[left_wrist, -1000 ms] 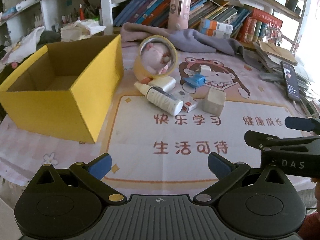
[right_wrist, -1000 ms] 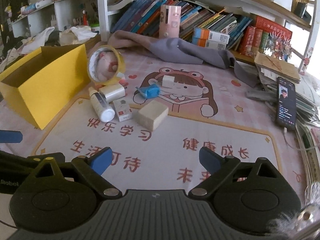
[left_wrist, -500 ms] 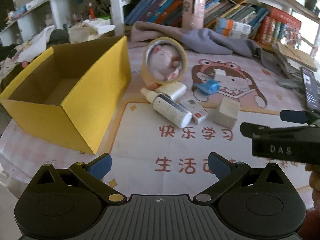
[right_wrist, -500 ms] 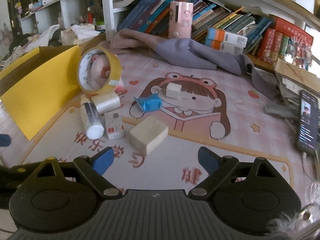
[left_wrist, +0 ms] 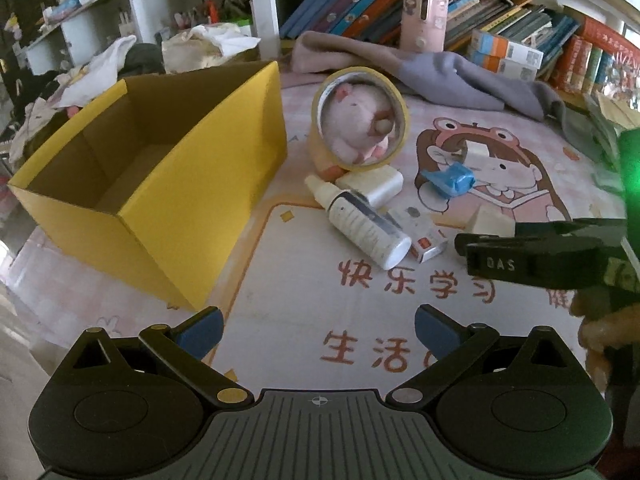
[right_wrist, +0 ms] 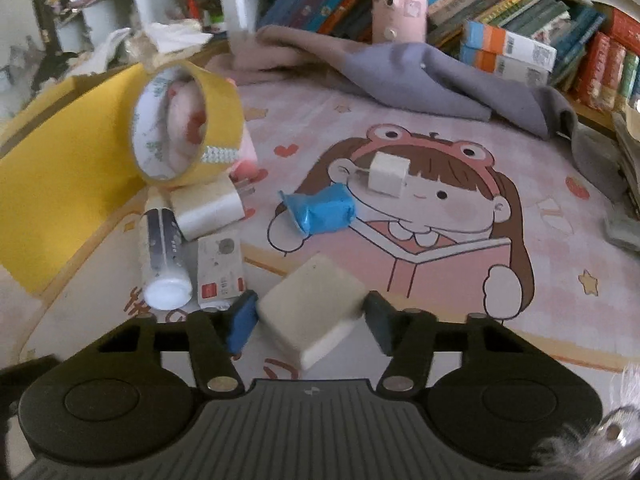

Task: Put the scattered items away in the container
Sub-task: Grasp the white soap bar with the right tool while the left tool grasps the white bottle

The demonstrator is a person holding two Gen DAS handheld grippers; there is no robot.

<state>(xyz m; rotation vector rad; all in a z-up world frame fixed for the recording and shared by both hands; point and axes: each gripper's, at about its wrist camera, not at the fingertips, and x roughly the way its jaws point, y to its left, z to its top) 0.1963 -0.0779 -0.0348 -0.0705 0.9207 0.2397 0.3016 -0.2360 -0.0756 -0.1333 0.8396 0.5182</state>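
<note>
My right gripper is low over the mat, its jaws closing on a cream block; both blue pads touch the block's sides. To its left lie a white bottle, a white-and-red small box, a white adapter, a yellow tape roll with a pink plush inside, a blue wrapper and a small white cube. The open yellow box stands left of this pile. My left gripper hovers open with nothing between its fingers, near the mat's front edge.
A grey and pink cloth lies crumpled at the back of the cartoon mat. Behind it a row of books and a pink carton line the shelf. Papers are piled at the far right.
My right gripper came forward and down onto the cream block, and its jaws narrowed from wide open to touching it. My left gripper drifted a little nearer the pile.
</note>
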